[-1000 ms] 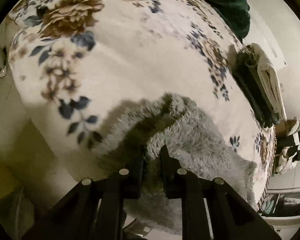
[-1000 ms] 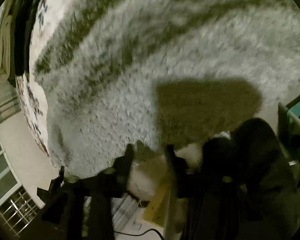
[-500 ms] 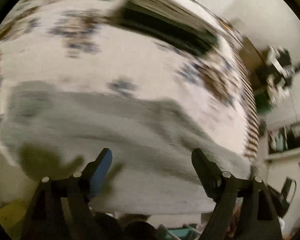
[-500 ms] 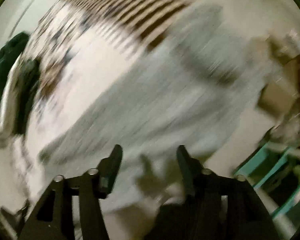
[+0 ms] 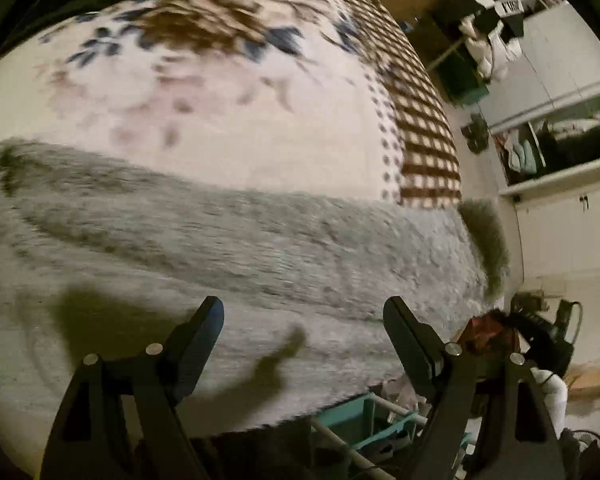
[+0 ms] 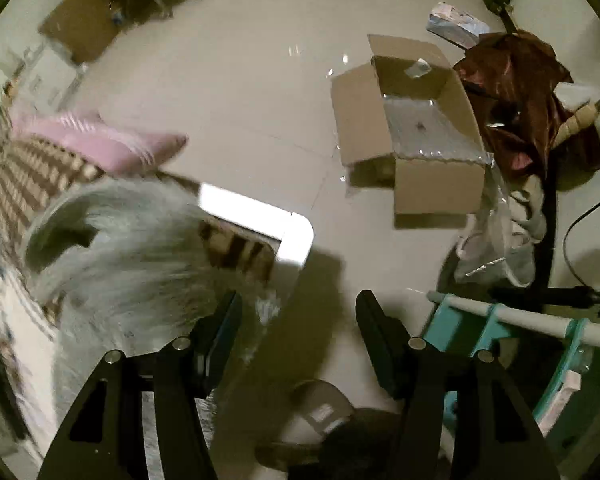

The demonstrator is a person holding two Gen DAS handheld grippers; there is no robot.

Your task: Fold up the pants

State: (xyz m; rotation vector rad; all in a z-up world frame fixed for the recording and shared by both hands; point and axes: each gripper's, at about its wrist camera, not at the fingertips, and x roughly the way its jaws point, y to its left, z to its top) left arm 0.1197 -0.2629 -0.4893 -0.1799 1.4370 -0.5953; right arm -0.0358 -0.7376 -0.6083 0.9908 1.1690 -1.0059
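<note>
The fuzzy grey pants [image 5: 236, 264] lie stretched along the near edge of the bed, on a floral blanket [image 5: 220, 112]. My left gripper [image 5: 302, 320] hovers above them, open wide, nothing between its fingers. In the right wrist view one end of the pants [image 6: 128, 256] lies on the bed's corner at the left. My right gripper [image 6: 298, 312] is open over the floor just past that corner and holds nothing; its left finger [image 6: 224, 328] is beside the fuzzy cloth.
A white bed-frame corner [image 6: 296, 236] juts out by the pants' end. An open cardboard box [image 6: 416, 132], a dark red cloth [image 6: 516, 80] and a pink cushion [image 6: 112, 144] are around it. A teal rack [image 6: 500, 332] stands at the lower right. A brown checked blanket border [image 5: 420, 120] runs along the bed.
Both grippers were shut on the grey pants a second ago; they have let go, opened and swung sideways along the bed, the right one ending up over the floor past the bed's corner.
</note>
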